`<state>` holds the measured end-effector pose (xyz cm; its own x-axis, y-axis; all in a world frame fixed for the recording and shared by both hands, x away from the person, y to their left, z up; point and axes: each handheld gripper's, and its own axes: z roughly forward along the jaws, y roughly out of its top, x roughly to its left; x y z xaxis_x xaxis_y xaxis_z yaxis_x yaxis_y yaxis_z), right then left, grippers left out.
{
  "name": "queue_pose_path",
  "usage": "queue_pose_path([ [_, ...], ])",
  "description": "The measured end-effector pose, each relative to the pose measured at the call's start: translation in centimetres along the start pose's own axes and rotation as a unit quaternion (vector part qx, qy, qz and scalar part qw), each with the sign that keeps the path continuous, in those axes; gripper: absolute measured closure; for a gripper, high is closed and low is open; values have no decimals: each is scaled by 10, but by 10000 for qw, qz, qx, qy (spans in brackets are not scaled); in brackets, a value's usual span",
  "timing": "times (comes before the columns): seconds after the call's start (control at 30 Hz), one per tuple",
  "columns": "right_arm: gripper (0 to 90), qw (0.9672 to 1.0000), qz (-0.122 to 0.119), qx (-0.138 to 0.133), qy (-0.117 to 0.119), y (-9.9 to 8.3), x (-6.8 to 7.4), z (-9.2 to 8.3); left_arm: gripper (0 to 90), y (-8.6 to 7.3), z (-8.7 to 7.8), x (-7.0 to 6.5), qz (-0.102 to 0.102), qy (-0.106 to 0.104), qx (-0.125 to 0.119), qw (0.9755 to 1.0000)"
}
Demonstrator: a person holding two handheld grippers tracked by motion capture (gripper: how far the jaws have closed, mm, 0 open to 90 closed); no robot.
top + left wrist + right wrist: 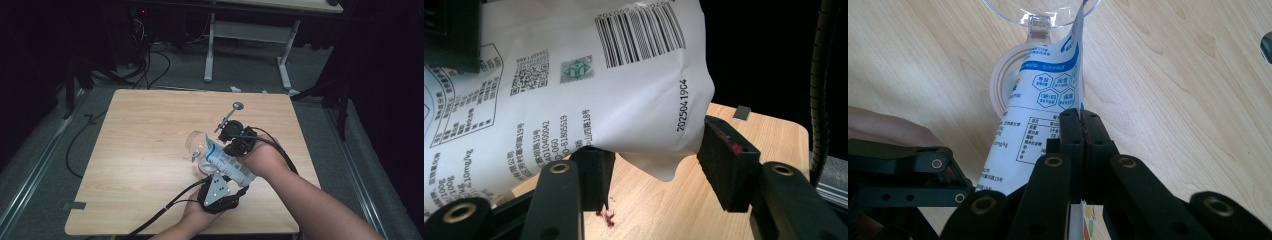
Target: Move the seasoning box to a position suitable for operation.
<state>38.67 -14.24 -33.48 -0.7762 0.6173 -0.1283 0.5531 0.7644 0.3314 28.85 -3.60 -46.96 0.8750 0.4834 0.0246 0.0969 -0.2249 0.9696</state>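
White printed plastic pouch (227, 165), one; clear glass goblet (196, 145), one. Right gripper (1081, 122) jaws clench pouch edge; left gripper (651, 170) jaws released, straddling pouch corner.

Tabletop (150, 165): light wood grain, rounded corners, lit from above while the room around it is dark. Floor (60, 150): grey, on every side of the tabletop. Cables (150, 65): black, looped on the floor beyond the tabletop's far left corner; one more trails past its left edge. Desk (280, 6): second, wood top on a white frame, beyond the tabletop's far edge. Rails (30, 185): metal, on the floor along the tabletop's left and right.
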Motion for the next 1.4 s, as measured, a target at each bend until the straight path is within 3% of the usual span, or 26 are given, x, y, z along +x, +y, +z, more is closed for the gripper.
queue_pose_path([
  [0.8,900,9998,78,31,177,-7,4,2,501,-22,-3,2,41,-23,253,9997],
  [1.4,900,9997,106,63,225,-11,6,4,498,-32,0,6,-90,-43,455,9989],
])
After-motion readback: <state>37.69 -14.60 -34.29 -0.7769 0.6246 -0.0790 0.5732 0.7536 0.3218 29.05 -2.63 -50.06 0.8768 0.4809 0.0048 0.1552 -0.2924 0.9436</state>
